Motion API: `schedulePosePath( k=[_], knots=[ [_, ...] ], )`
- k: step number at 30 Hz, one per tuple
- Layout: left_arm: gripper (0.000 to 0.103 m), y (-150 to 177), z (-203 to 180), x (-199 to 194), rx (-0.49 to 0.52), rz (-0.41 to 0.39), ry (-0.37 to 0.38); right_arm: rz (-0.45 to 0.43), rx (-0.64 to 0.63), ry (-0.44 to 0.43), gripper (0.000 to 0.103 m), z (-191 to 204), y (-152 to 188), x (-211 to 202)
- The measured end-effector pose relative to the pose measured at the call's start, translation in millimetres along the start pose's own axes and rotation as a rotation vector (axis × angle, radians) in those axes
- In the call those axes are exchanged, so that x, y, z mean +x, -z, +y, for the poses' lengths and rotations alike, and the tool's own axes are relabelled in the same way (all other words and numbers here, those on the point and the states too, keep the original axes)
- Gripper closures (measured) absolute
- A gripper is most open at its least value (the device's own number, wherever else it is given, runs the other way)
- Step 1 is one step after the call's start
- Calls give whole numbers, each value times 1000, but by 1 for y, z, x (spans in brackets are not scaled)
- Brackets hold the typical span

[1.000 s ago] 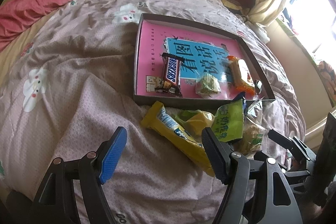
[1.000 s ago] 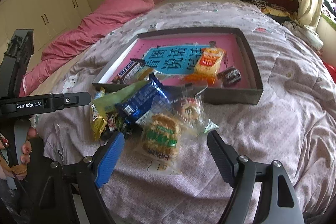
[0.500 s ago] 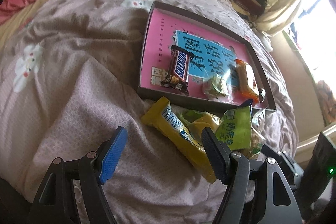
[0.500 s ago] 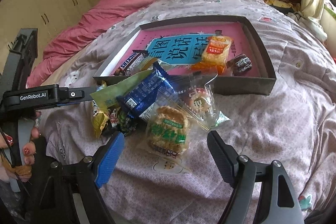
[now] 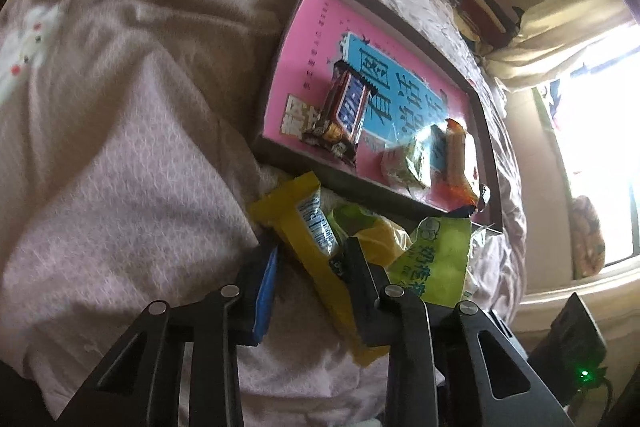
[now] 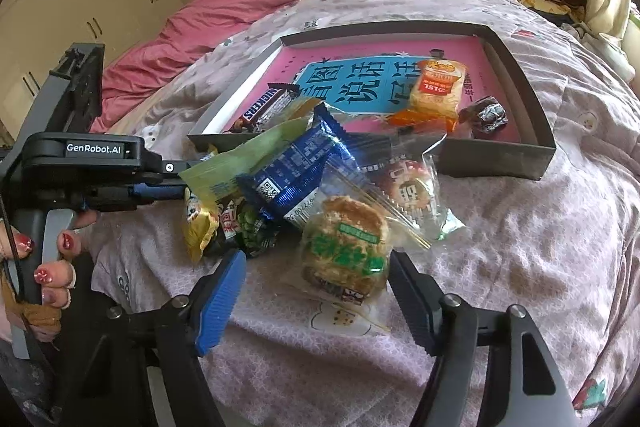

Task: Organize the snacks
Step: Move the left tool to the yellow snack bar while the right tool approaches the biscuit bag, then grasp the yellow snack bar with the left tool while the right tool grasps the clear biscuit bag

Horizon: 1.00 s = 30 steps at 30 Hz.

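While the left gripper [image 5: 310, 267] has just been closing, its blue-padded fingers [image 5: 267, 291] now pinch the long yellow wrapper [image 5: 316, 247] that lies at the left edge of the snack pile on the pale pink bedspread [image 5: 120, 147]; the wrapper runs between the pads, its far end pointing toward the near wall of the dark shallow tray [image 5: 360, 187]. Within the tray, on its pink and blue printed bottom, a Snickers bar [image 5: 346, 107] lies at the near left, a small greenish packet [image 5: 408, 163] rests right of it, and an orange-trimmed packet [image 6: 438, 89] sits further right with a dark foil sweet [image 6: 486, 115] just beside it; a light green packet [image 5: 436, 267] lies against the yellow wrapper's right side, outside the tray. From the right wrist view, the right gripper [image 6: 316, 291] has its jaws partly spread and has just been narrowing them; its fingers stand on either side of a clear-wrapped round pastry with a green label [image 6: 344, 255], and I cannot tell whether the pads touch it; a blue packet [image 6: 296, 175] and a clear wrapped cake [image 6: 412, 187] lie just beyond the pastry, against the tray's near wall. A hand [image 6: 44, 259] with red painted nails grips the left tool's handle at the left edge; a pink quilt [image 6: 224, 7] is bunched at the far left of the bed.
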<state>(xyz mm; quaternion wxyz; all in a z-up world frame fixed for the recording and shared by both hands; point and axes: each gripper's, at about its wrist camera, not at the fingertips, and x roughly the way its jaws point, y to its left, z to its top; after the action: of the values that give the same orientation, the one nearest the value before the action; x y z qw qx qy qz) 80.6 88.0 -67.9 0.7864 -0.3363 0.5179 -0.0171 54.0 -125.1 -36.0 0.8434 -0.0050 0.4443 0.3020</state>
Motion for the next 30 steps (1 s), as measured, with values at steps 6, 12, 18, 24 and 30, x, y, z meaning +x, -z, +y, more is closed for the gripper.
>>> schedulePosePath(
  k=[6,12,18,24,30],
  knots=[
    [71,-2,7,9,-70,28,38,3,4,2,36,-1,-1,4],
    [72,-4,7,16,-85,29,47,4,0,11,40,-2,-1,7],
    [72,-7,7,19,-89,28,58,3,11,6,48,-5,-1,6],
    [77,-8,11,19,-98,24,77,-1,19,6,56,-8,-1,4],
    [77,-7,13,17,-106,19,99,-10,7,-1,59,-8,-2,-1]
  ],
)
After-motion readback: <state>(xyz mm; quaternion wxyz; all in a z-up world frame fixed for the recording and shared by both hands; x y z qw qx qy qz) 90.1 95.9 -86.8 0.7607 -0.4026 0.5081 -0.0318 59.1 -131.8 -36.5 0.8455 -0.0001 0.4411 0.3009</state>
